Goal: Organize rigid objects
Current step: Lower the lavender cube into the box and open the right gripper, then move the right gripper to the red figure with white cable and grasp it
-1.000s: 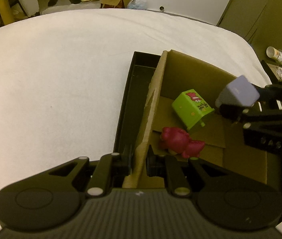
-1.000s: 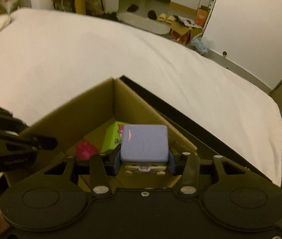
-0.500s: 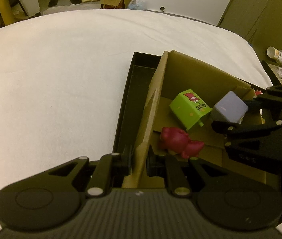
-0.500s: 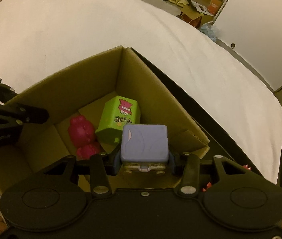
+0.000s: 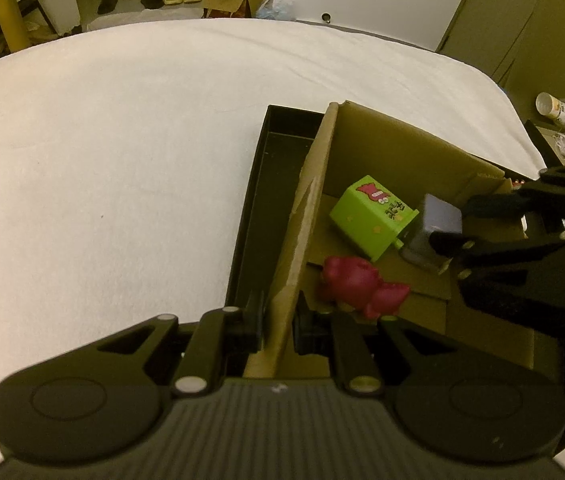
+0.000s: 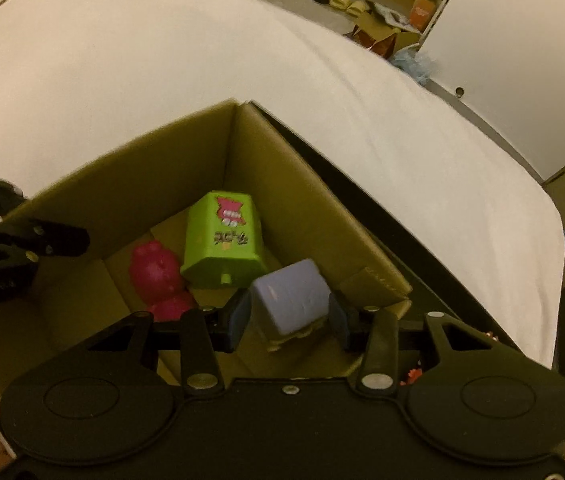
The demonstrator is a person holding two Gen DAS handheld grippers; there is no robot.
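Observation:
An open cardboard box point(image 5: 402, 148) point(image 6: 130, 184) stands in a black tray point(image 5: 258, 184) on a white bed. My left gripper point(image 5: 278, 326) is shut on the box's near wall, one finger on each side. Inside lie a green block toy point(image 5: 370, 216) point(image 6: 222, 236) and a magenta figure point(image 5: 362, 284) point(image 6: 158, 276). My right gripper point(image 6: 288, 320) point(image 5: 452, 222) reaches down into the box. Its jaws are closing on a purple block point(image 6: 290, 296) point(image 5: 438, 224), which sits tilted between the pads, low in the box, right beside the green toy.
The white bed cover point(image 5: 102, 160) spreads to the left of the box and behind it. The tray's far rim point(image 6: 462, 280) runs along the box's right side, with small red bits point(image 6: 410, 376) in it. A cup point(image 5: 558, 110) stands off the bed at the right.
My right gripper has come down into the box with the purple block, which now sits tilted next to the green toy. The left gripper and the box have not moved.

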